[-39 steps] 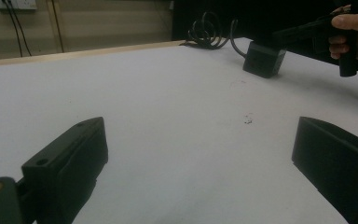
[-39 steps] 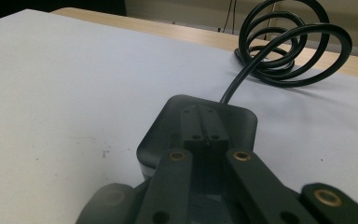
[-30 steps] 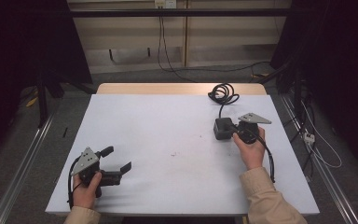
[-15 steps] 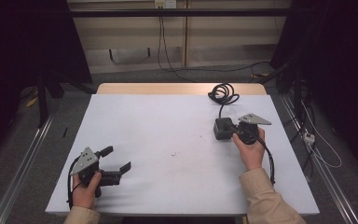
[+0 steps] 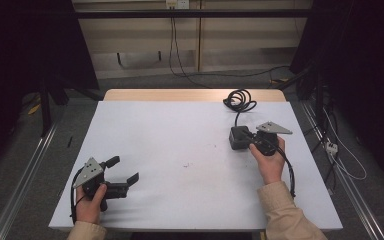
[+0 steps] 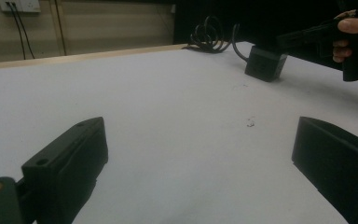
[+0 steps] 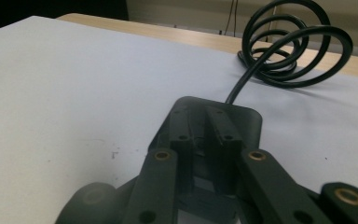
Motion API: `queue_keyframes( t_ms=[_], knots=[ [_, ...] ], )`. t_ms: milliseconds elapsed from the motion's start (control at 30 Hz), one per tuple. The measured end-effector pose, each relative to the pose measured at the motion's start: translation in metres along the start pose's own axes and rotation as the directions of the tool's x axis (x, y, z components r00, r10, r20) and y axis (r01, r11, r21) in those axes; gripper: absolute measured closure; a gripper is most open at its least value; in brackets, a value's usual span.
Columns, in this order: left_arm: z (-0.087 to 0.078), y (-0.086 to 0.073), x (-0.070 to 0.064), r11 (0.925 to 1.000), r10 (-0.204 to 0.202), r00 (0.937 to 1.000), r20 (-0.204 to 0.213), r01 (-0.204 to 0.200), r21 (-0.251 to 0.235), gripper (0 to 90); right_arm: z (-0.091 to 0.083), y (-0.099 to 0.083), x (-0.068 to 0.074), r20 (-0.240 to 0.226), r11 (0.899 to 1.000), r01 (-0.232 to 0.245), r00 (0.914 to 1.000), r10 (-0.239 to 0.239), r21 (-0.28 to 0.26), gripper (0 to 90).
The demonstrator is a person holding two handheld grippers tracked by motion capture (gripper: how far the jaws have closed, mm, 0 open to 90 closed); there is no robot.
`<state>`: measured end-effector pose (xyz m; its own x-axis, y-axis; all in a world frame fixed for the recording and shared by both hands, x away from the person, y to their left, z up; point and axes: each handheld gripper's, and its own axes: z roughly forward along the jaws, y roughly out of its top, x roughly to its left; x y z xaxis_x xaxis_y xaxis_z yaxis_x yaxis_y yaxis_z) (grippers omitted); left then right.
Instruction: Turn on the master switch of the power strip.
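Observation:
A black adapter box (image 5: 237,138) lies on the white table (image 5: 180,130) at the right, and its lead runs back to a coiled black cable (image 5: 235,102). My right gripper (image 5: 252,136) reaches over the box from the right. In the right gripper view its jaws (image 7: 200,114) are pressed close together, lying over the top of the box (image 7: 247,116), with the coil (image 7: 279,79) behind. My left gripper (image 5: 124,169) is held at the table's front left, open, with bare table between its jaws (image 6: 200,130). The box (image 6: 265,63) also shows far off in the left gripper view.
The table's wooden far edge (image 5: 180,95) lies just behind the coil. Cables trail over the floor (image 5: 205,75) beyond the table, and metal rails (image 5: 25,175) run along both sides. A small dark speck (image 5: 185,164) marks the middle of the table.

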<state>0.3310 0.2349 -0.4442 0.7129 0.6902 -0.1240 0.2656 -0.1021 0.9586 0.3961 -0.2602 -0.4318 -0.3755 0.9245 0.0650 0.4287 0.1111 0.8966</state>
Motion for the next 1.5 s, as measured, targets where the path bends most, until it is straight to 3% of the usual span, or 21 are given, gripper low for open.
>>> queue_keyframes(
  t_ms=[267, 667, 733, 1500],
  knots=[
    [0.001, 0.001, -0.001, 1.0000, 0.001, 1.0000, 0.004, -0.001, -0.003, 3.2, -0.012, -0.002, 0.006, -0.038, 1.000, 0.019, 0.9991, -0.019, -0.007, 62.0],
    [0.001, 0.001, -0.002, 1.0000, -0.002, 1.0000, 0.005, 0.002, -0.006, 3.2, -0.030, -0.018, 0.009, -0.060, 1.000, -0.008, 0.9982, 0.008, -0.001, 37.5],
    [0.001, 0.001, -0.001, 0.9999, -0.005, 1.0000, 0.003, 0.005, -0.009, 3.2, -0.034, -0.019, 0.011, -0.066, 1.000, -0.009, 0.9978, 0.008, -0.020, 36.7],
    [-0.001, 0.001, -0.002, 0.9999, -0.007, 1.0000, 0.000, 0.007, -0.010, 3.2, -0.061, -0.039, 0.024, -0.103, 1.000, 0.021, 0.9944, -0.023, -0.022, 21.5]
  ],
)
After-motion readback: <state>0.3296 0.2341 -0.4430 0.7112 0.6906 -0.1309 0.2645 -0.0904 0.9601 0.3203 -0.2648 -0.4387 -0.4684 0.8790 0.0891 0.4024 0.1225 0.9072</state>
